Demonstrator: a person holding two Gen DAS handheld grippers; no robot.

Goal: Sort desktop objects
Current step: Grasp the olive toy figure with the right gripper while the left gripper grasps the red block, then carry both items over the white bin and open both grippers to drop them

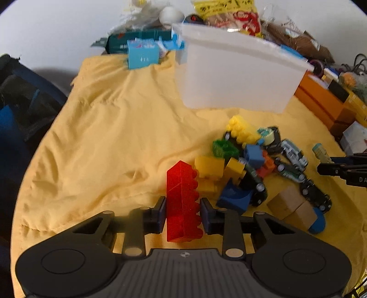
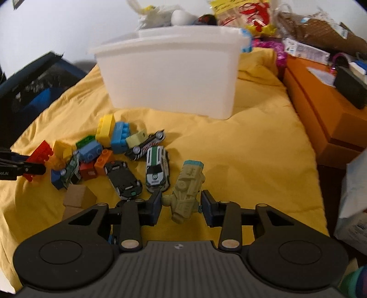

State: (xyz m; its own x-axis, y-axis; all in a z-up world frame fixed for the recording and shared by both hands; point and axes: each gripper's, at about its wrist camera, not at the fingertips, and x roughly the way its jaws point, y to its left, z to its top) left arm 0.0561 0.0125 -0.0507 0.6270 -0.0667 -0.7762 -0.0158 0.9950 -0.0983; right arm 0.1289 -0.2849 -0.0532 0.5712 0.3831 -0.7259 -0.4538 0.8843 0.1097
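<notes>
My left gripper (image 1: pixel 183 207) is shut on a red brick (image 1: pixel 182 194), which stands on end above the yellow cloth (image 1: pixel 110 142). My right gripper (image 2: pixel 181 206) is shut on a pale green toy vehicle (image 2: pixel 189 188) with a teal end, held just right of the pile. The pile (image 1: pixel 250 160) holds several yellow, blue, green and orange bricks, toy cars (image 2: pixel 157 169) and wooden blocks (image 2: pixel 78 197). A white plastic bin (image 2: pixel 169 75) stands behind it. The left gripper with the red brick (image 2: pixel 39 155) shows at the left edge of the right wrist view.
Orange boxes (image 2: pixel 321 119) line the right side of the cloth. A dark bag (image 1: pixel 20 96) sits off the left edge. Snack packets (image 1: pixel 229 16), a light blue box (image 1: pixel 142 53) and other clutter crowd the back behind the bin.
</notes>
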